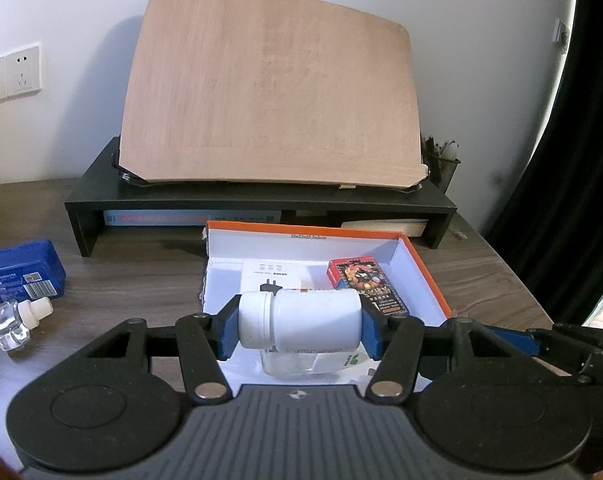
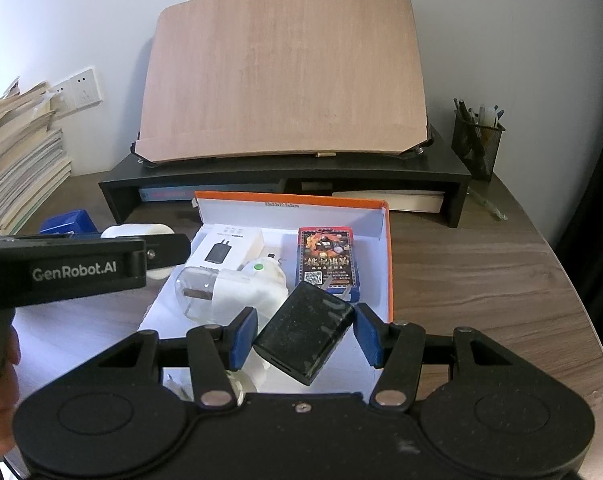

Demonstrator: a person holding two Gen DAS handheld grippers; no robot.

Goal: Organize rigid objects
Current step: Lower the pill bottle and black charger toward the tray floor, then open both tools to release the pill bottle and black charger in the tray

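My left gripper [image 1: 299, 326] is shut on a white pill bottle [image 1: 299, 319], held sideways over the near end of an orange-rimmed white box [image 1: 423, 268]. My right gripper [image 2: 305, 336] is shut on a black charger plug [image 2: 303, 334], tilted, held over the same box [image 2: 388, 248]. In the box lie a card deck pack [image 2: 327, 264], a white charger carton [image 2: 229, 250] and a white plug-in device with a clear bottle [image 2: 237, 286]. The left gripper's body [image 2: 73, 272] crosses the left of the right wrist view.
A blue box [image 1: 23, 274] and a clear refill bottle [image 1: 15, 320] lie on the desk at left. A black monitor riser [image 1: 261, 200] carries a tilted wooden board [image 1: 269, 92]. A mesh pen holder [image 2: 477, 144] stands at right; stacked papers [image 2: 17, 152] at left.
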